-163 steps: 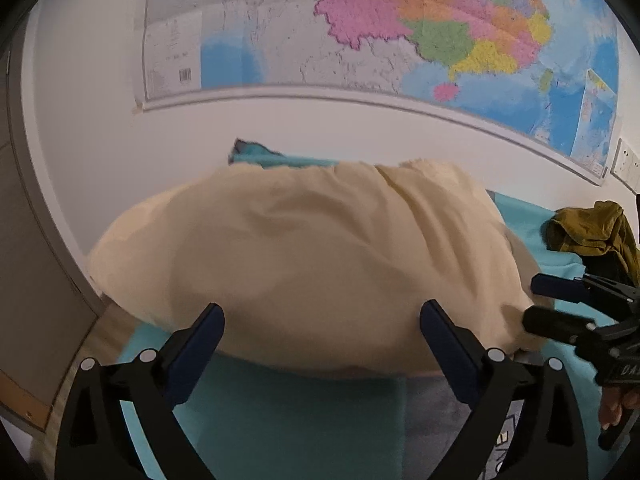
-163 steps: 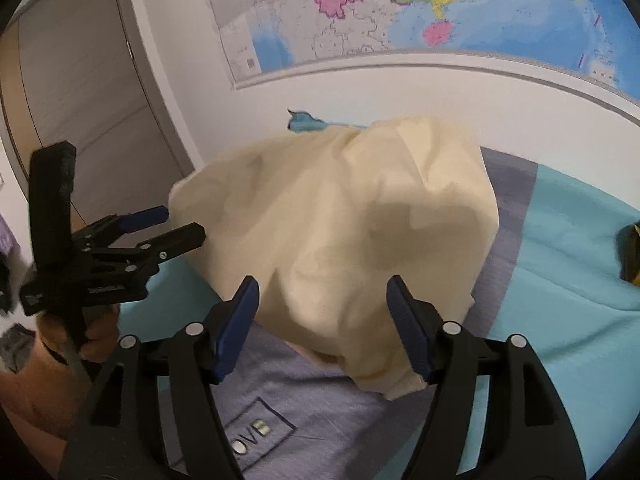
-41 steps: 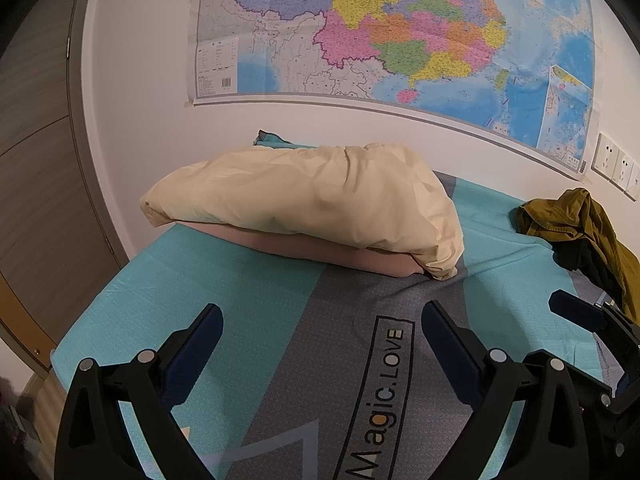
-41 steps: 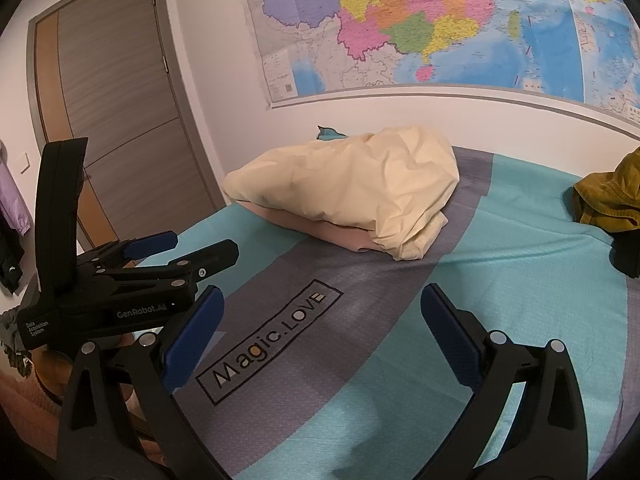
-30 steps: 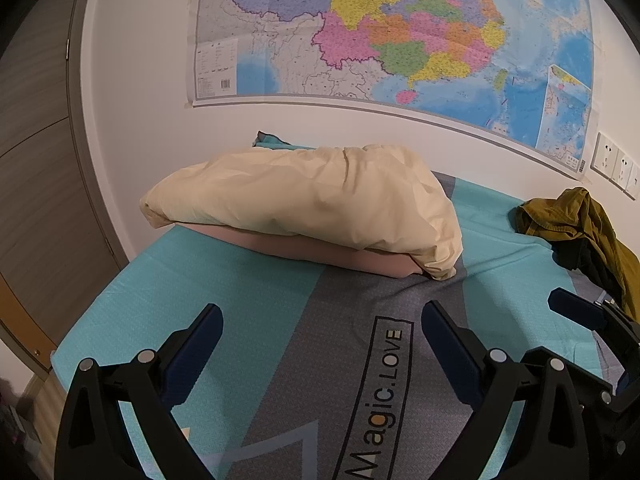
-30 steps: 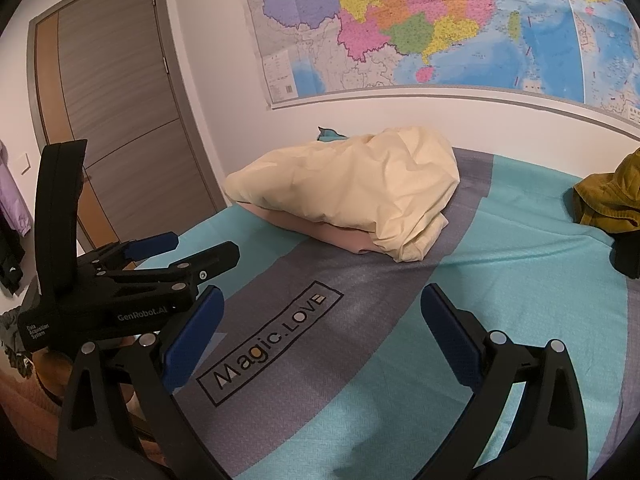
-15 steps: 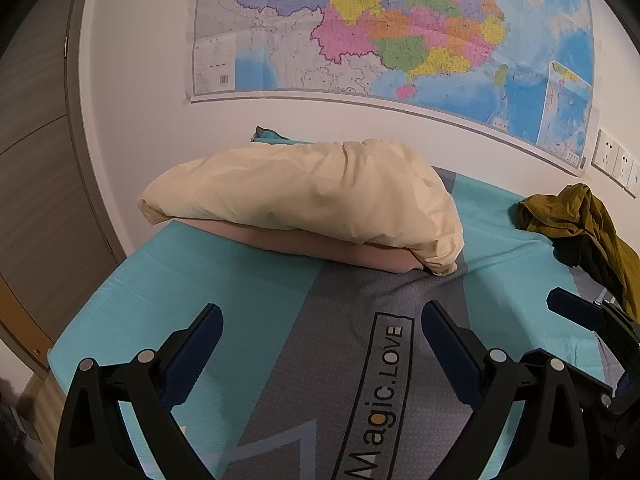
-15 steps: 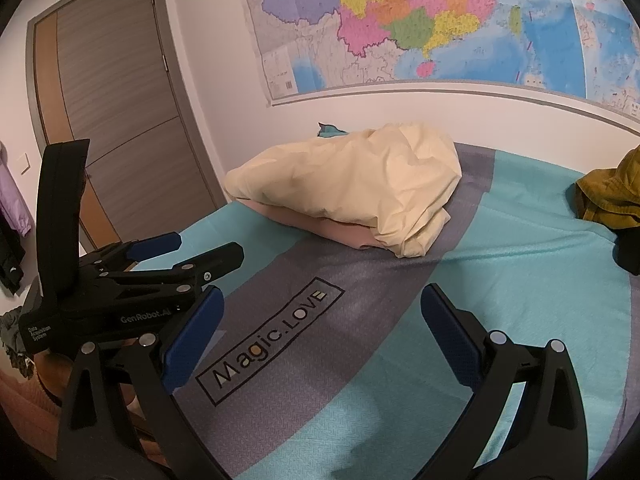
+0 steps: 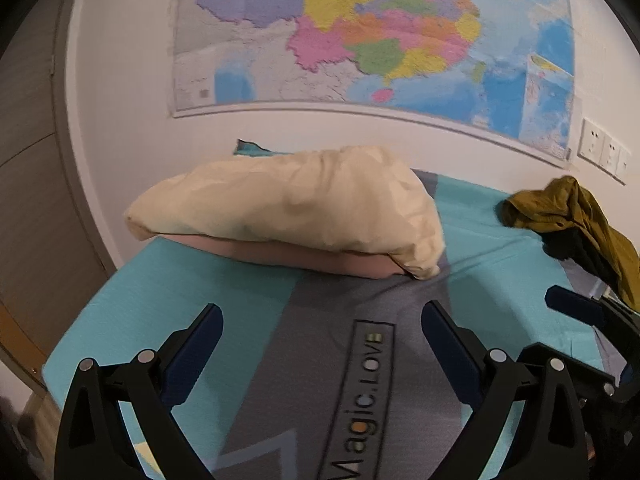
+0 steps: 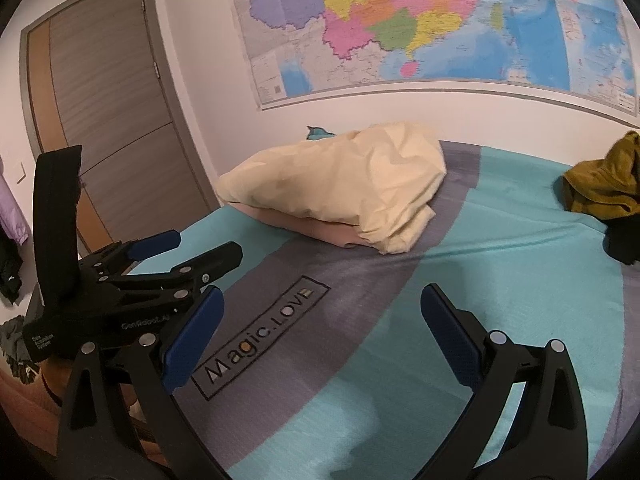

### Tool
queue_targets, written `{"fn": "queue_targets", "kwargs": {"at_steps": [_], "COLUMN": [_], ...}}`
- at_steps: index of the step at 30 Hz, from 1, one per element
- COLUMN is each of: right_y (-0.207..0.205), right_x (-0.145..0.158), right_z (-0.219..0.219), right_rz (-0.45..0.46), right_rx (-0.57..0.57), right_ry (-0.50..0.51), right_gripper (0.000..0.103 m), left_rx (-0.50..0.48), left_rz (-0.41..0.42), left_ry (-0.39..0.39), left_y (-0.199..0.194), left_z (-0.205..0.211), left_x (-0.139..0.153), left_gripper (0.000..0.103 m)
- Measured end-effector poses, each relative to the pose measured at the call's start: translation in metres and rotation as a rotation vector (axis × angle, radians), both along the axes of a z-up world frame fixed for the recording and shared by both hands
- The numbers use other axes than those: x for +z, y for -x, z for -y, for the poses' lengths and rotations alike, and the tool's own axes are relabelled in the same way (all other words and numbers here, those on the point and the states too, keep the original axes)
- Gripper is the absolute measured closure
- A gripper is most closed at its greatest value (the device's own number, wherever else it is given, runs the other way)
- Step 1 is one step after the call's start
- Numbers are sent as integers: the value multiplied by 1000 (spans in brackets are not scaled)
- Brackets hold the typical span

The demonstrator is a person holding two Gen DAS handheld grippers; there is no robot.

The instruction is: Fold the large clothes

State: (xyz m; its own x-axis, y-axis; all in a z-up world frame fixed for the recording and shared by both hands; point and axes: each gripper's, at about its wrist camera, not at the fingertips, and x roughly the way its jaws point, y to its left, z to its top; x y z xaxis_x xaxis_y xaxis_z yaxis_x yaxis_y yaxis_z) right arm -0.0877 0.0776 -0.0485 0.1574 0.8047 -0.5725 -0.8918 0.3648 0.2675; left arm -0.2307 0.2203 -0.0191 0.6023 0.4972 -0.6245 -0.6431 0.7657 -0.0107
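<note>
Lying folded near the map (image 9: 372, 36) wall, the cream garment (image 9: 296, 204) appeared done, the olive garment (image 10: 604, 184) right of it remained crumpled, and both the left gripper (image 9: 320, 344) and right gripper (image 10: 320, 332) hung wide and empty.

The bed sheet (image 9: 168, 300) is turquoise with a broad grey band bearing a boxed "Magic.LOVE" print. A pale cream folded garment (image 9: 288, 204) lies on a dusty pink one (image 9: 304, 258). The heap of clothes (image 10: 604, 184) is mustard-olive with black beneath. The wall map (image 10: 400, 20) shows pink, yellow, green, orange and lilac regions against blue sea. Both grippers are black with blue pads (image 10: 192, 336)
</note>
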Motion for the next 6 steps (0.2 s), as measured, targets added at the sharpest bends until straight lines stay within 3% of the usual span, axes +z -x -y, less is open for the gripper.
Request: {"fn": "queue_targets", "kwargs": {"at_steps": [6], "right_y": [-15], "right_x": [0], "right_z": [33], "right_rz": [0], "right_rx": [-107], "right_ry": [1], "right_gripper": [6], "left_rx": [-112], "left_rz": [-10], "left_ry": [65], "left_y": [-27], "left_z": [19], "left_x": [-9], "left_gripper": [7]}}
